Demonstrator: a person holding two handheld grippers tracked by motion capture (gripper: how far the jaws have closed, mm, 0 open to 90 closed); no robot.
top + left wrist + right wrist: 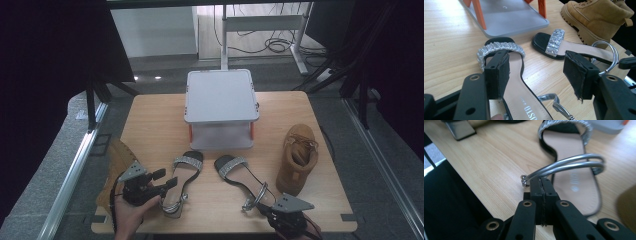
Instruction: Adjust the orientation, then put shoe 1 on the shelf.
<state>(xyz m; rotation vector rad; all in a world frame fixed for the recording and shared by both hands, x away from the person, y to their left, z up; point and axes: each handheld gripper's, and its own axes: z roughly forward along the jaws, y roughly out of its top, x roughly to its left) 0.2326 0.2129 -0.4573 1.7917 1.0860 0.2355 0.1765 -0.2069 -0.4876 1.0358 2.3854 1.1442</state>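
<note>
A: High view. What's on the wooden table?

B: A grey two-tier rack at twelve o'clock. A tan boot at three. Two black sandals with sparkly toe bands lie toward six. A second tan boot hangs over the edge at nine. The left gripper is held just beside the left sandal. The right gripper sits at the heel end of the right sandal.

A: Left gripper view?

B: Its jaws are spread wide, empty, straddling the left sandal's insole without touching. It shows printed insole lettering, which the high view cannot resolve.

A: Right gripper view?

B: Here the jaws are pressed together, pinching the right sandal's silver ankle strap near its buckle end. The high view leaves that grip unclear.

A: What could go wrong?

B: My judgement: the strap is thin, so if lifted, the sandal could swing or slip free. The boot at nine o'clock could be nudged off.
</note>
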